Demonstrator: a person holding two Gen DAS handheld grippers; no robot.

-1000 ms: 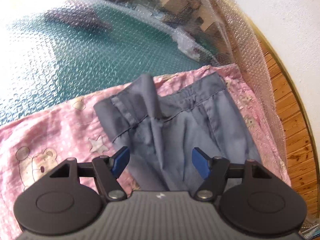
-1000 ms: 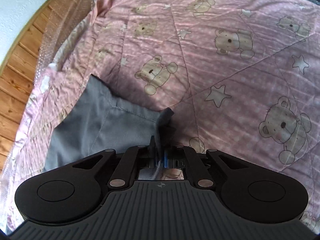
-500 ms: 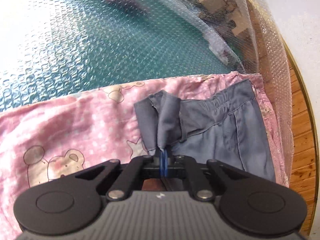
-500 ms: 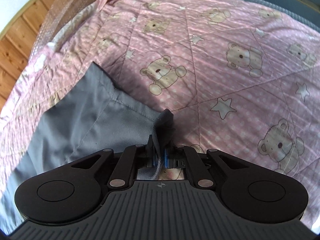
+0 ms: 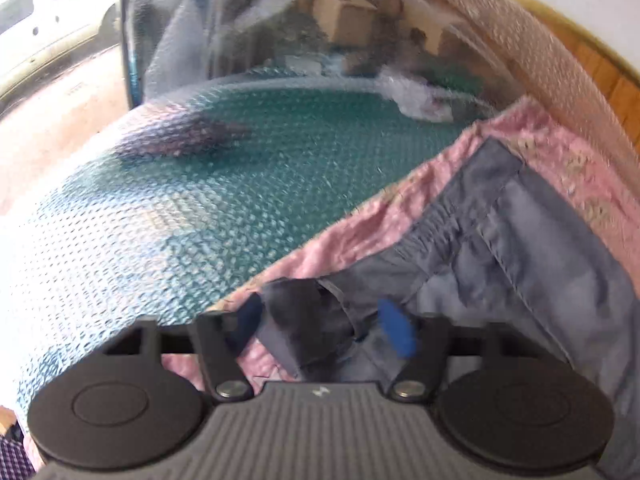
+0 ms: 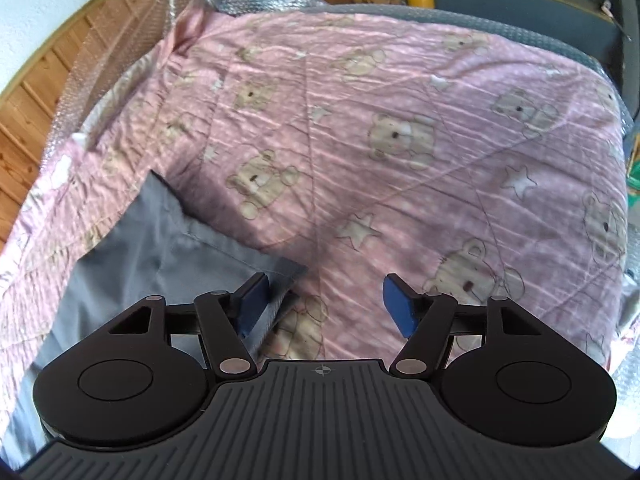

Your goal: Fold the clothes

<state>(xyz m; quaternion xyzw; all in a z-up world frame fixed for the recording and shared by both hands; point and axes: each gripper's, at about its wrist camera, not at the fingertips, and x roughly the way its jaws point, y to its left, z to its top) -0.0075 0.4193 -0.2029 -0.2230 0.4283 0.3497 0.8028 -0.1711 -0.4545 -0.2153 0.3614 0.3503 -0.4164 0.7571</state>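
one pair of grey shorts [image 5: 520, 264] lies on one pink teddy-bear quilt [image 6: 400, 128]. two grippers are in view. the left gripper [image 5: 326, 322] hangs low over the waistband end of the shorts, its blue fingers [image 5: 394, 330] spread apart with a bunched fold of grey cloth lying loose between them. the right gripper [image 6: 326, 300] sits at the hem corner of the shorts [image 6: 168, 248], fingers [image 6: 398, 306] wide apart, the left one touching the hem, the other over the quilt. teal bubble wrap [image 5: 180, 200] lies beyond the quilt's edge.

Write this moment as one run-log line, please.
left gripper: open | right gripper: open | grey shorts: released on pink blanket
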